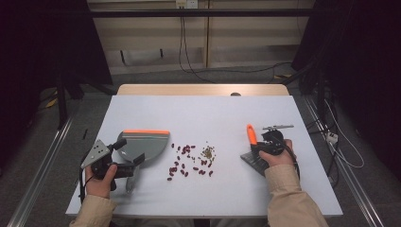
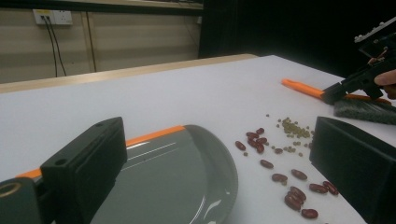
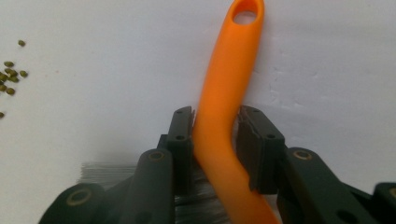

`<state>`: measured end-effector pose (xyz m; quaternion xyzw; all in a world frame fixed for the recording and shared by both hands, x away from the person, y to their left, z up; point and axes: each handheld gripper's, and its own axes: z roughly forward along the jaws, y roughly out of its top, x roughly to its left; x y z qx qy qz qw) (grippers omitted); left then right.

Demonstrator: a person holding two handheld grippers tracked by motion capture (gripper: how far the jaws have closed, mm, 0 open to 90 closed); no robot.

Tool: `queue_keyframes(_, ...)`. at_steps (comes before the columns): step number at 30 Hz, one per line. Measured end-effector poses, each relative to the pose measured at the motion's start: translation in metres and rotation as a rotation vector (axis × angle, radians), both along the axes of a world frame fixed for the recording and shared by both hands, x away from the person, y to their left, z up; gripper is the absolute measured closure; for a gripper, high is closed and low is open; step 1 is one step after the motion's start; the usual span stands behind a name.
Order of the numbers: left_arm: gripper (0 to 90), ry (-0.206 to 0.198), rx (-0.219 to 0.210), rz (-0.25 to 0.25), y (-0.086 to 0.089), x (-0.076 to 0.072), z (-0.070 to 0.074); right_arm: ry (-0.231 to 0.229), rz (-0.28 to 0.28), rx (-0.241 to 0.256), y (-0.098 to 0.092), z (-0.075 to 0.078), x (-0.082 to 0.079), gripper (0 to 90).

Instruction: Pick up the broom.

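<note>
Right tongs (image 3: 215,140) sit clamped on the curved orange plastic handle of a small hand brush (image 3: 223,98), one black jaw pressed to each side of the handle just above the dark bristles. From the high view, the right tongs (image 1: 257,146) hold that brush at the right part of the pale grey bench (image 1: 213,113), its handle pointing away from the person and the bristle head lying on the bench surface near the right hand (image 1: 278,156).

Left tongs (image 2: 224,172) stand apart, their two black jaws spread wide, with a grey plastic dustpan edged in orange (image 2: 187,182) lying between and just beyond them. In the high view the dustpan (image 1: 144,142) rests flat on the left part of the bench; the left tongs (image 1: 135,163) are at its near edge, and I cannot tell whether they touch it.

Between dustpan and brush lies a loose scatter of dark red kidney beans (image 1: 184,163), and just to their right a small cluster of tiny green mung beans (image 1: 207,152), both spread on the bench surface, apart from either tool.
</note>
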<state>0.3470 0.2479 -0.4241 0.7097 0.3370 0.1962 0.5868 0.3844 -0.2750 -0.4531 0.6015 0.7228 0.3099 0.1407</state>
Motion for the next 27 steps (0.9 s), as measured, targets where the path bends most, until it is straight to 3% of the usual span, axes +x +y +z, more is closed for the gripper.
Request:
queue_keyframes(2, 3.9, -0.003, -0.006, 0.001, 0.0, 0.0, 0.0, -0.011, 0.006, -0.03, 0.003, 0.001, -0.001, 67.4)
queue_keyframes(5, 3.9, -0.005, -0.015, 0.005, 0.0, -0.001, 0.002, -0.023, 0.006, -0.033, 0.003, 0.0, -0.003, 67.5)
queue_keyframes(11, 3.9, -0.014, -0.019, 0.004, 0.0, -0.002, 0.004, -0.024, -0.008, -0.002, 0.0, 0.002, -0.003, 67.6)
queue_keyframes(18, 3.9, -0.023, -0.02, 0.001, -0.005, -0.002, 0.007, -0.093, 0.002, 0.079, 0.0, 0.009, -0.005, 69.3)
queue_keyframes(20, 3.9, -0.024, -0.025, -0.001, -0.007, -0.002, 0.008, -0.124, -0.004, 0.13, -0.002, 0.013, -0.007, 69.4)
queue_keyframes(24, 3.9, -0.028, -0.02, -0.011, -0.01, -0.001, 0.009, -0.131, -0.005, 0.142, -0.002, 0.013, -0.007, 69.5)
queue_keyframes(27, 3.9, -0.032, -0.026, -0.013, -0.011, -0.001, 0.011, -0.174, -0.009, 0.188, -0.003, 0.02, -0.01, 69.8)
